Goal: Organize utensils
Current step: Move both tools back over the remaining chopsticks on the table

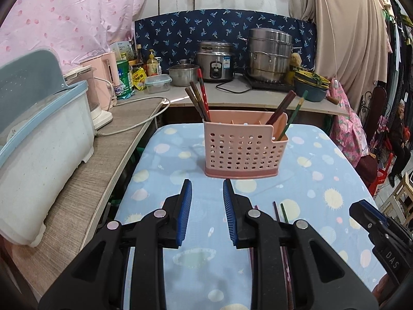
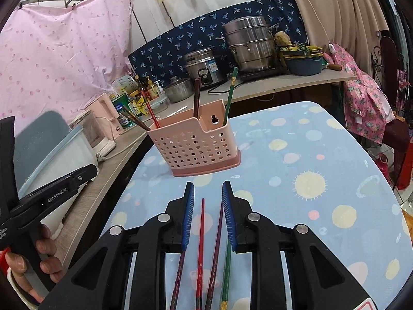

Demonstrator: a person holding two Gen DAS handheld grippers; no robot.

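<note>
A pink perforated utensil holder (image 1: 241,149) stands on the blue patterned table (image 1: 322,180); it also shows in the right wrist view (image 2: 196,144). Several chopsticks stand in it: dark and red ones at its left (image 1: 200,100), a dark one and a green one at its right (image 1: 291,116). Several loose chopsticks lie on the table under my right gripper (image 2: 207,196): a red one (image 2: 200,235), a purple one (image 2: 216,253), a green one (image 2: 226,268). The right gripper is open above them. My left gripper (image 1: 207,191) is open and empty, short of the holder.
A wooden counter (image 1: 103,160) runs along the left with a white and blue dish box (image 1: 38,142), a pink kettle (image 1: 103,77) and a cable. The back counter holds steel pots (image 1: 269,54), a rice cooker (image 1: 215,60) and bottles. The table edge falls off at right.
</note>
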